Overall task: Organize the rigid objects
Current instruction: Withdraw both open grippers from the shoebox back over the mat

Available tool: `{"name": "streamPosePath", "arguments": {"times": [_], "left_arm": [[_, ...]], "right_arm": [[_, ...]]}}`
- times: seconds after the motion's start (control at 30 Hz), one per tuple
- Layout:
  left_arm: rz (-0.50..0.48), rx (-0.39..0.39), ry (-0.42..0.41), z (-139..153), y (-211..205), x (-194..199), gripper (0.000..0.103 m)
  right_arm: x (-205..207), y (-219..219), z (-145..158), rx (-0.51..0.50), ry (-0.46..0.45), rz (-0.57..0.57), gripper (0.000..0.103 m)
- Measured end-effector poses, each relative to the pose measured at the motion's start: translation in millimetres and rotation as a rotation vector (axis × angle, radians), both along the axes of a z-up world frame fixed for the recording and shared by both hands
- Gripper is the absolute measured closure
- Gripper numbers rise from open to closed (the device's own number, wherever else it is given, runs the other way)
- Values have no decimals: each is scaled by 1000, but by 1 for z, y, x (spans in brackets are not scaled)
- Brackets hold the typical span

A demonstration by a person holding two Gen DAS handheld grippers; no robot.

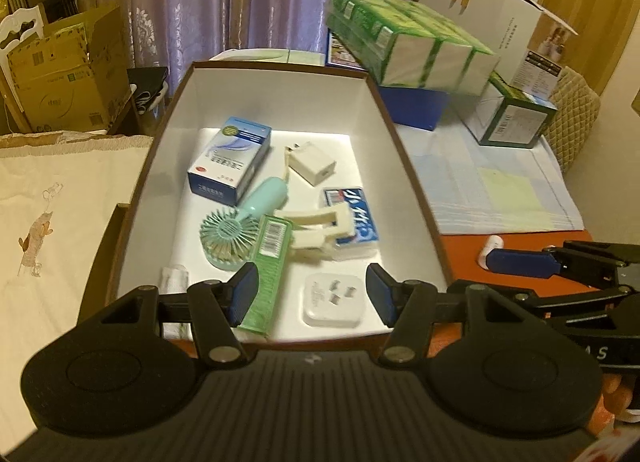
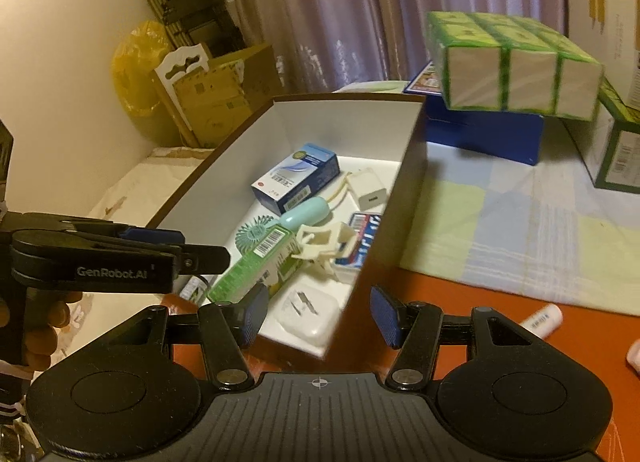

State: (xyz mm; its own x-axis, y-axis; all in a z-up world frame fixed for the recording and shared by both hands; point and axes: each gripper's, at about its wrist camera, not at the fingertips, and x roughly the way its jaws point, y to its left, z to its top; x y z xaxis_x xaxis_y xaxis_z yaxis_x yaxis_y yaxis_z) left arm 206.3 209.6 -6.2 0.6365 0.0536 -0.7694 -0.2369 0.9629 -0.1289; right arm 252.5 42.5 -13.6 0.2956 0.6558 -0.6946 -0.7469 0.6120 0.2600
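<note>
The left gripper [image 1: 312, 294] hangs partly open and empty over the near end of the box [image 1: 404, 150] on the bench [image 1: 460, 250]. The right gripper [image 2: 319, 316], also partly open, holds nothing at the box's near right corner. Inside lie a fan [image 1: 236, 226], charger [image 1: 312, 164], plug [image 1: 332, 300] and cartons.

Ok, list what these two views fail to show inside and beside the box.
- Left wrist view: small white item in the box's near corner, blurred and partly behind the left gripper.
- Right wrist view: blue-and-white pack, cut off by the box wall.
- Right wrist view: white tube on the table, label too blurred to read.
</note>
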Motion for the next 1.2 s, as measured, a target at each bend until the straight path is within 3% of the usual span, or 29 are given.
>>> {"name": "streamPosePath", "arguments": {"times": [0.5, 0.87, 1.2], "left_arm": [[-46, -37, 47, -20, -94, -33, 48], [-155, -64, 92, -39, -175, -17, 48], [-182, -44, 109, -58, -222, 12, 48]], "right_arm": [[-12, -96, -11, -31, 48, 15, 49], [4, -178, -22, -57, 95, -68, 49], [25, -234, -33, -78, 112, -131, 49]]}}
